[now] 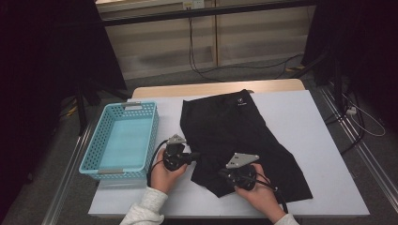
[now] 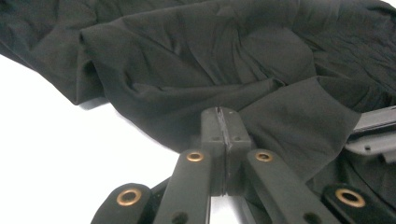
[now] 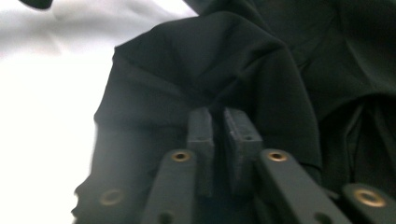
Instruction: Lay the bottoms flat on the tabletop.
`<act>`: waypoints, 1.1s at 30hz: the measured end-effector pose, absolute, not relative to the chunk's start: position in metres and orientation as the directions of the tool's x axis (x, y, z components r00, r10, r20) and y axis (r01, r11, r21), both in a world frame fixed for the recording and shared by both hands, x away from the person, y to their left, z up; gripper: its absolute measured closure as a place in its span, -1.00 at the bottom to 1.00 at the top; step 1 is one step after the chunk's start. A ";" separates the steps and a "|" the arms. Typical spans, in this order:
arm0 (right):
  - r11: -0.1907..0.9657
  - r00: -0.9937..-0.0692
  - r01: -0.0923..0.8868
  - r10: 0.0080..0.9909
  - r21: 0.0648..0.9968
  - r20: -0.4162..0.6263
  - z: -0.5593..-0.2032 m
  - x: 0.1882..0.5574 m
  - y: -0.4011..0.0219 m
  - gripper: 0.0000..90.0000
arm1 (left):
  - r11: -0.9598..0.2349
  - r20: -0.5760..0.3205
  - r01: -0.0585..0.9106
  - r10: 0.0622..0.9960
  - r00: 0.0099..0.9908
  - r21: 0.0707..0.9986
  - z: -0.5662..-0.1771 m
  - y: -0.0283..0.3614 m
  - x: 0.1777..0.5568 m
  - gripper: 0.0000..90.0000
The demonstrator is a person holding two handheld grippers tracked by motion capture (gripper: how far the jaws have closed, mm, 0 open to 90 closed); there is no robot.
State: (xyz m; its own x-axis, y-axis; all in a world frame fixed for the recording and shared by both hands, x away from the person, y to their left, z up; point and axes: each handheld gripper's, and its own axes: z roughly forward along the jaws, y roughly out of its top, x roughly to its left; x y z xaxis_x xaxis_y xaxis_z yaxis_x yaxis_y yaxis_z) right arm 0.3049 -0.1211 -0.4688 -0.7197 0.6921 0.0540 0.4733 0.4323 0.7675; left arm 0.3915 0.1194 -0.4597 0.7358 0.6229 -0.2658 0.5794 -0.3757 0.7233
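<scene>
The black shorts (image 1: 239,140) are spread flat on the white counter (image 1: 305,140), just right of the blue basket (image 1: 123,140). Their near hem is pinched by the closed left gripper (image 2: 224,126). A fold is clamped by the right gripper (image 3: 219,128).

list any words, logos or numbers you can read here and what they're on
Nothing can be read.
Black shorts: a small white mark near the far edge, in the high view, is too small to read.
Blue basket: no text visible on it.
Left claw and right claw: no markings seen.
</scene>
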 end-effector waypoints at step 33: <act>0.412 -0.720 0.529 0.680 0.741 0.136 -0.459 0.245 -0.176 0.92 | -0.371 -0.257 0.581 0.637 0.727 0.724 -0.456 0.131 0.347 -0.21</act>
